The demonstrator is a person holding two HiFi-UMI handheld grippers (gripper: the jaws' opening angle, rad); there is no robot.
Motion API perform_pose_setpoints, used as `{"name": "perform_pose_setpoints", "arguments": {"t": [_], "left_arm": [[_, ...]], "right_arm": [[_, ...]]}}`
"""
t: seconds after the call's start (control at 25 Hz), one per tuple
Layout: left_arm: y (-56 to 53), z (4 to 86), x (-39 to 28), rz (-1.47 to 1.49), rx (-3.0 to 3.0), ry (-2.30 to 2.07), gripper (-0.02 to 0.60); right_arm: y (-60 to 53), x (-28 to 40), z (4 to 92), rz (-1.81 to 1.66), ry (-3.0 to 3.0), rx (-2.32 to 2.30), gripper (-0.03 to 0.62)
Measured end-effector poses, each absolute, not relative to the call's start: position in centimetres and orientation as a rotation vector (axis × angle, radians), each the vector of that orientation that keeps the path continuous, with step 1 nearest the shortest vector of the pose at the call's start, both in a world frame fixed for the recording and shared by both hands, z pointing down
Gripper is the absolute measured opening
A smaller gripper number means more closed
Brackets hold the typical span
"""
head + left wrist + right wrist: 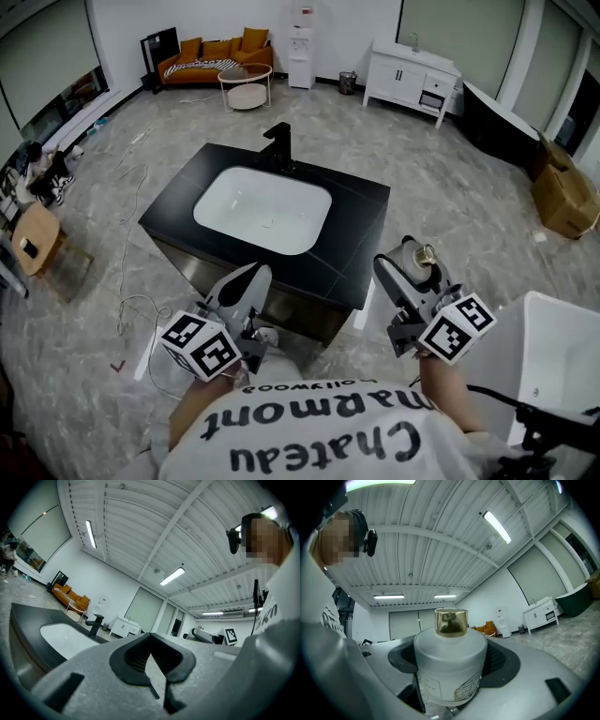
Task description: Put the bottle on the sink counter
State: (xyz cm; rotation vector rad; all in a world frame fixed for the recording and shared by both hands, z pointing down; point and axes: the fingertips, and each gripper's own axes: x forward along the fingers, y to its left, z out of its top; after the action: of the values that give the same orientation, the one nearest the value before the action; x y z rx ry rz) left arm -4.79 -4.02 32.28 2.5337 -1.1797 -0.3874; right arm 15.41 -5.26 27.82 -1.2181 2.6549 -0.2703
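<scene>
The right hand-held gripper clamps a frosted bottle with a gold cap, held in the air just off the front right corner of the black surface. The left hand-held gripper is empty, its jaws together, by the surface's front edge near the sink.

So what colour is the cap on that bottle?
Shiny gold. The cap tops a frosted white bottle; the right gripper view shows it best.
</scene>
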Motion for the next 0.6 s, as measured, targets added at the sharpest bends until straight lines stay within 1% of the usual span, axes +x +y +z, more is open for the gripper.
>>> {"name": "perform_pose_setpoints", "arguments": {"t": [0.36, 0.6], "left_arm": [[-15.0, 31.2, -6.0, -0.37, 2.586, -1.056, 0.015], [-23.3, 30.8, -8.2, -0.3, 2.604, -0.974, 0.015]], "right_arm": [[-15.6, 14.7, 28.0, -0.284, 2.579, -1.384, 0.339], [-23.7, 12.4, 27.4, -0.3, 2.514, -1.448, 0.339]]}}
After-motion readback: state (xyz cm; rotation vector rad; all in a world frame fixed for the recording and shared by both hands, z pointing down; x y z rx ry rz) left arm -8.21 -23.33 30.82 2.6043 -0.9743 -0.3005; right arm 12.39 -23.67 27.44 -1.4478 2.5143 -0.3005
